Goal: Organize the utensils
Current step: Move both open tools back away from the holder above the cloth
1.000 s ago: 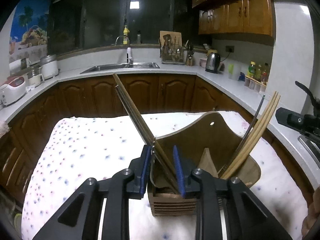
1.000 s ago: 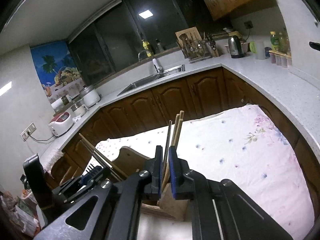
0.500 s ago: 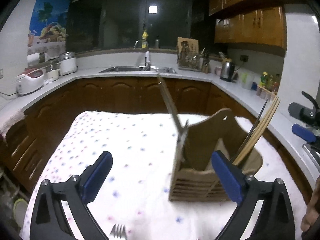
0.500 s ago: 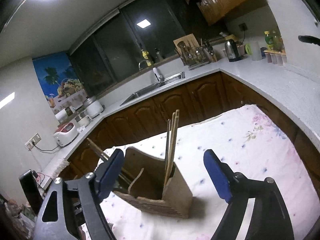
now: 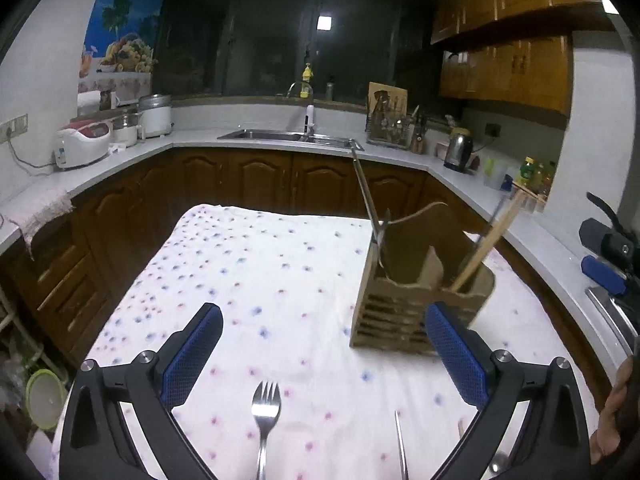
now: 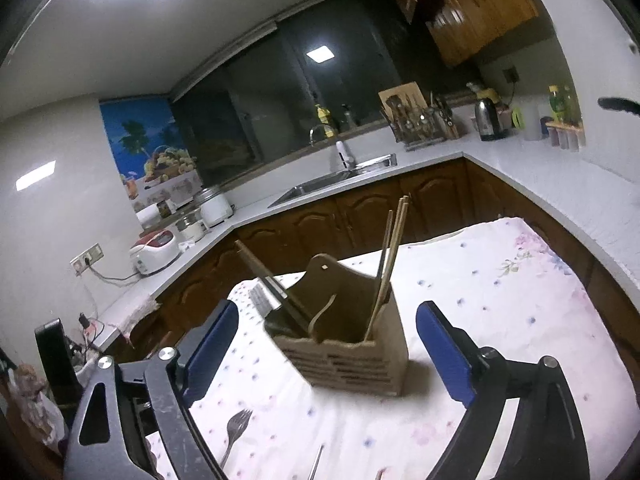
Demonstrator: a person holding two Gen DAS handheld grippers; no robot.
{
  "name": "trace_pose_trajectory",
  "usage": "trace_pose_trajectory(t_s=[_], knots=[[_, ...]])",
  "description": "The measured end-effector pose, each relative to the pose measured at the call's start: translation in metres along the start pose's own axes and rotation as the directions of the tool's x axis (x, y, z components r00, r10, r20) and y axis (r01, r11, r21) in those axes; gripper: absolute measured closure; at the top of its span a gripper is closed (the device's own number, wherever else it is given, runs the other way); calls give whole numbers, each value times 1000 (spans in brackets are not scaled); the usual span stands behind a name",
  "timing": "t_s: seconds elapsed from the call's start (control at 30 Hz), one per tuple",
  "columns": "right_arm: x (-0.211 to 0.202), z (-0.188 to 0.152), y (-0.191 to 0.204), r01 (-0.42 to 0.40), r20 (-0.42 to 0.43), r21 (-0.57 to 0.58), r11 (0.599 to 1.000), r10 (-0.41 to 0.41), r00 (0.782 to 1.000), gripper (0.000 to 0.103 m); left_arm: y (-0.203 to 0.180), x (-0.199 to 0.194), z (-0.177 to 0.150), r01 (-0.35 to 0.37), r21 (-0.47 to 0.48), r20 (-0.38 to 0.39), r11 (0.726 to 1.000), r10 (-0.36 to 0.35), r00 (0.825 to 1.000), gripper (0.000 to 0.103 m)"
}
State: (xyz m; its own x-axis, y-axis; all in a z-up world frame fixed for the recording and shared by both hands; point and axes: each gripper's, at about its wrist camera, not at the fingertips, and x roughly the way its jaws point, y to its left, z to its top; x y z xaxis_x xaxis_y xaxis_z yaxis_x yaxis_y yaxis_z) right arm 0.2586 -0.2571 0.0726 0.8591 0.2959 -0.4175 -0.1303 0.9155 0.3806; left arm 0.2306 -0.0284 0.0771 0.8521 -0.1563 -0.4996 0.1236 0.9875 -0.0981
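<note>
Both grippers have pulled back from the wooden holder [image 5: 420, 300] since the earlier frames, when each was pinched on a bundle of sticks standing in it. Their jaws have just been opening; nothing lies between them now.

Left gripper [image 5: 324, 354]: jaws spread wide, empty, hovering over the dotted tablecloth [image 5: 248, 272], the holder near its right pad. Right gripper [image 6: 326, 350]: also spread wide, empty, the holder framed between its pads but clear of both.

Holder stands upright on the cloth. Dark chopsticks [image 5: 366, 190] lean out of its left compartment; pale wooden chopsticks [image 6: 390, 256] lean out of the right one. Middle compartment looks empty, though its floor is hidden.

Still loose on the cloth, nearest the cameras: a metal fork [image 5: 265, 412] lying flat, tines toward the holder, and beside it a thin metal rod [image 5: 400, 444], identity unclear. A pale tip shows further right, too small to tell.

Handling judgement: fork is rigid, light, smooth and likely slippery on the pads; flat on soft cloth, so pads can press into the fabric to get under it. Best grip is probably across the neck, just behind the tines.
</note>
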Motion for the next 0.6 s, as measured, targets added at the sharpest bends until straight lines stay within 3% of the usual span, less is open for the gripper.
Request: trace_pose_trajectory(t_s=[0.3,0.43,0.6], knots=[[-63,-25,28,9,57,-100,995,-3,998,3,14,-70,-30,29,-3,9,1000,-29,1000,1],[-86,-32,40,24,76,-165,986,-12,997,3,18,-99,-37,34,20,50,999,-35,998,1],[-120,-61,46,37,147,-180,983,-10,989,0,18,-117,-73,-21,4,90,1000,20,996,1]])
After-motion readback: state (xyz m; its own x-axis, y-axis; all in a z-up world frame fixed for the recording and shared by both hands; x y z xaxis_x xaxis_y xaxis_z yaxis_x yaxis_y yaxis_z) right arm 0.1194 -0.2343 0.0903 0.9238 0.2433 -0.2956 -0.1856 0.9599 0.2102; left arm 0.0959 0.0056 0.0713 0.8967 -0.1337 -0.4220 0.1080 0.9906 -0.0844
